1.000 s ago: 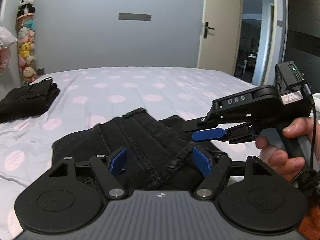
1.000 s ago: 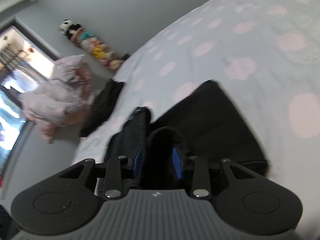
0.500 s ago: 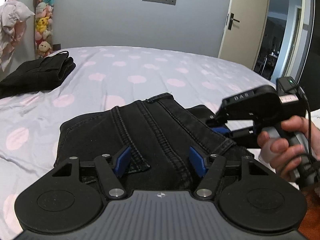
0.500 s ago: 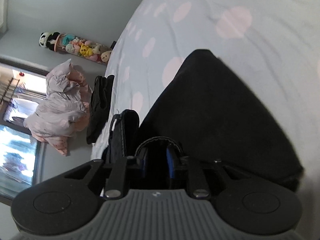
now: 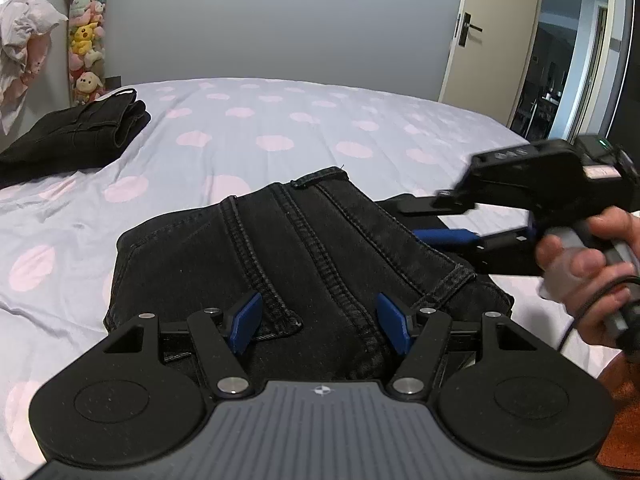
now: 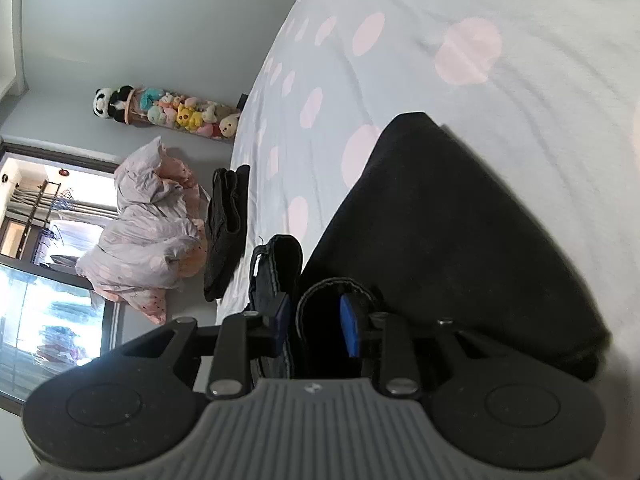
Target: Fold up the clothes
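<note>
While the left gripper point(image 5: 320, 322) hovers low over the folded black jeans point(image 5: 288, 264), its 2 blue pads point(image 5: 245, 322) stand spread wide, nothing pinched – denim only lies under and between them. Left wrist view: jeans sit on the polka-dot bedsheet point(image 5: 280, 128), folded into a thick wad, seams running away from the camera. Right gripper point(image 5: 452, 220) comes in from the right edge, held by a hand point(image 5: 588, 264), level with the jeans' right side; 1 blue pad shows just beside the cloth – contact not readable here. 2nd folded black garment point(image 5: 76, 136) lies far left on the bed, well apart. Stuffed-toy column point(image 5: 86, 36) against the wall, door point(image 5: 492, 32) at right.

Right wrist view, rolled sideways: right gripper point(image 6: 316, 322) has a folded edge of the jeans point(image 6: 460, 240) between its pads point(image 6: 349, 328); jaws are opening, gap visible on either side of the cloth, so no pinch. Rest of the jeans spreads right as a dark slab on the sheet point(image 6: 480, 40). Other black garment point(image 6: 224, 216) sits at the bed's edge, a crumpled pink-white duvet point(image 6: 148, 216) beyond it, toy column point(image 6: 168, 112) above.
</note>
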